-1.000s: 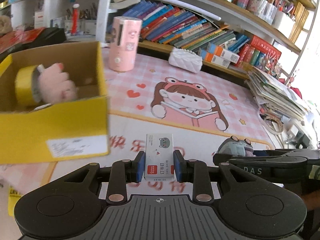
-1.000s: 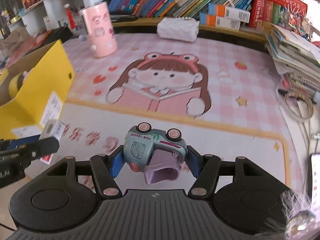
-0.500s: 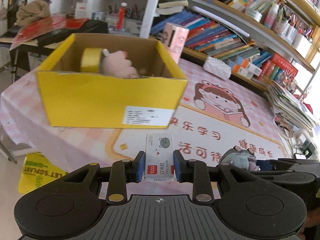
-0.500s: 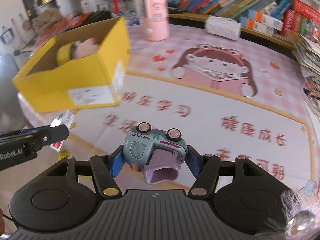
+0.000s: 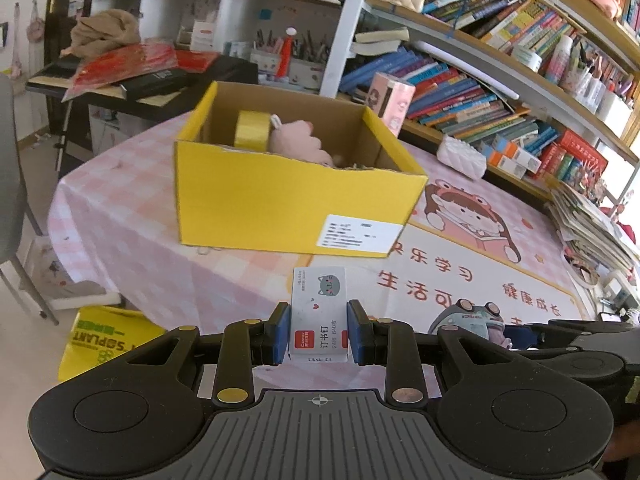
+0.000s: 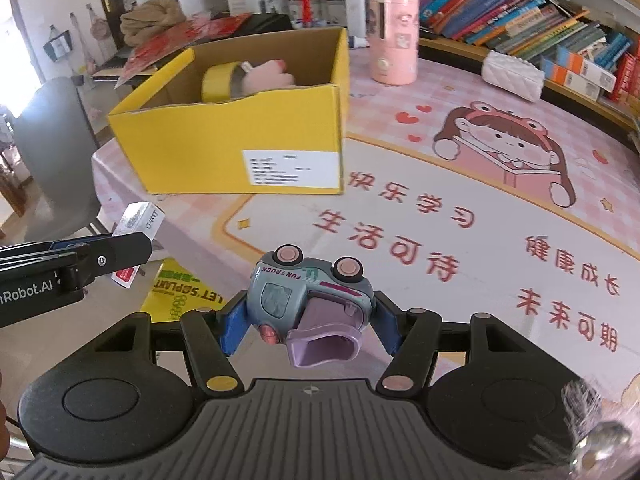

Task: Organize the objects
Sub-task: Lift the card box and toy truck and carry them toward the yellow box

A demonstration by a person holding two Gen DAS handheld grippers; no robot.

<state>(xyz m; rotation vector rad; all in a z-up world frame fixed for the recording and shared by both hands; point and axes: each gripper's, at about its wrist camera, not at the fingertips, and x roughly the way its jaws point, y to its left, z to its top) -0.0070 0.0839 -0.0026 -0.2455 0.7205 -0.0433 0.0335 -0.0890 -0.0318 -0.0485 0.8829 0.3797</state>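
My left gripper [image 5: 319, 330] is shut on a small white staples box [image 5: 319, 312] with a cat picture, held in the air before the table's near edge. It also shows in the right wrist view [image 6: 138, 224]. My right gripper [image 6: 310, 318] is shut on a grey-blue toy truck [image 6: 308, 292], held upside down, wheels up; the truck also shows in the left wrist view [image 5: 470, 318]. A yellow cardboard box [image 5: 288, 196] stands open on the table ahead and holds a yellow tape roll [image 5: 252, 130] and a pink plush toy [image 5: 298, 144].
The table [image 6: 460, 216] has a pink cartoon cloth. A pink cylinder [image 6: 394, 36], a white pouch [image 6: 512, 74] and rows of books [image 5: 460, 100] stand behind. A stack of papers [image 5: 592, 228] lies at the right. A grey chair [image 6: 52, 152] and a yellow bag [image 5: 100, 340] are at the left.
Both grippers have pulled back and up from the table with their objects still held. The yellow box now sits farther off and more central in both views.
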